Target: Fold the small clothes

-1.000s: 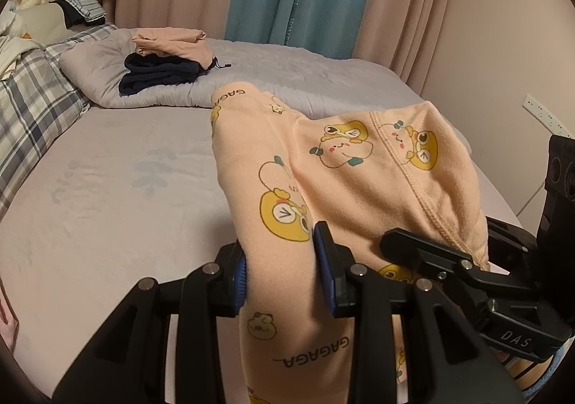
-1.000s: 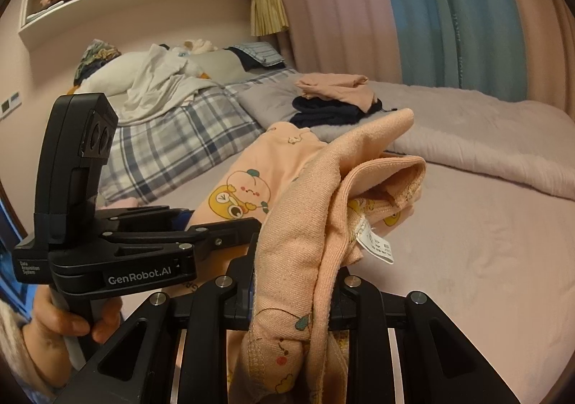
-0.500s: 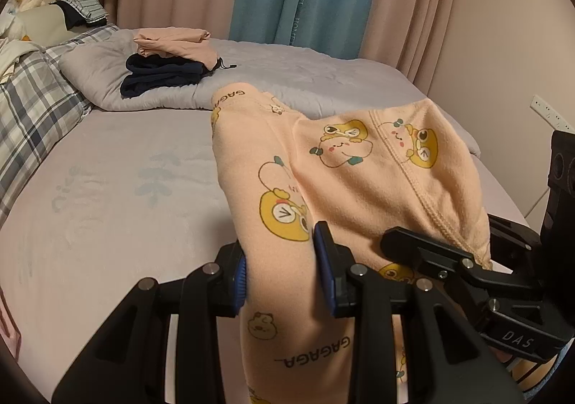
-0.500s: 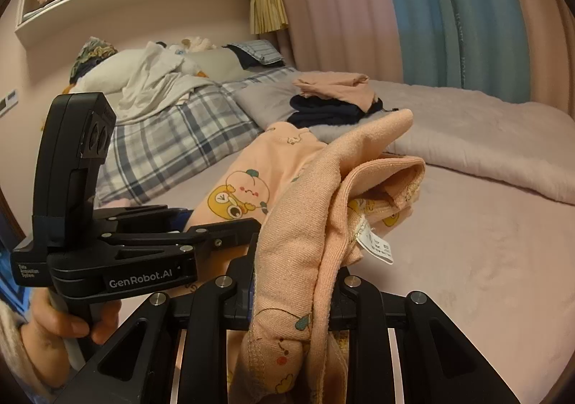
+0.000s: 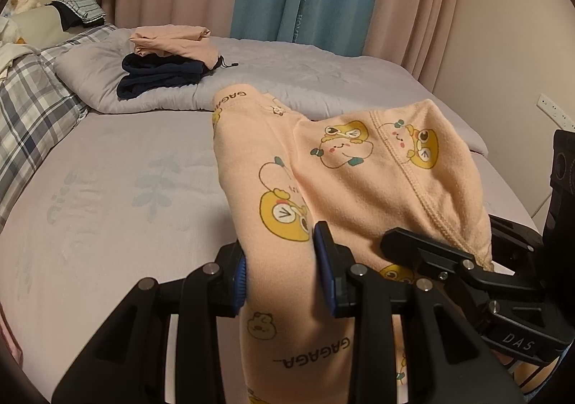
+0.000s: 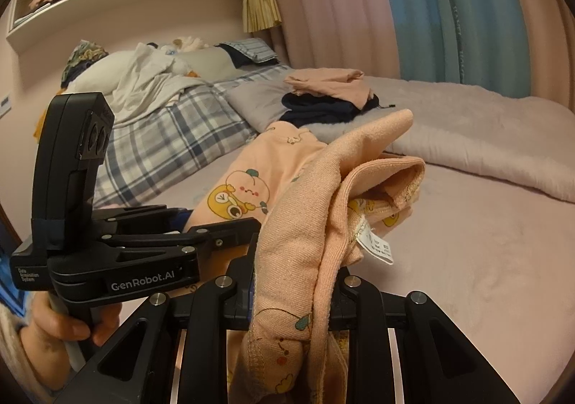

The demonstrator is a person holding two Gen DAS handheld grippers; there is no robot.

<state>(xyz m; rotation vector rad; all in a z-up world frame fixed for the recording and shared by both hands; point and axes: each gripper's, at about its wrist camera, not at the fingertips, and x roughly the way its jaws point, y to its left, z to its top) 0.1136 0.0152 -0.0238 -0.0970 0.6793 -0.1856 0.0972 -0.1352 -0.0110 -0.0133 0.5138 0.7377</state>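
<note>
Jaws: both my grippers, left [image 5: 284,278] and right [image 6: 294,292], clamp the pajamas [image 5: 352,181] above the bed [image 5: 125,188] | done: two folded pieces stacked [image 5: 169,59] | left: folding this one.

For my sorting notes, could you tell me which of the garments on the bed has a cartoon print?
The peach garment held by both grippers: it has yellow cartoon characters. The folded pink piece and dark navy piece stacked on the grey quilt are plain.
</note>
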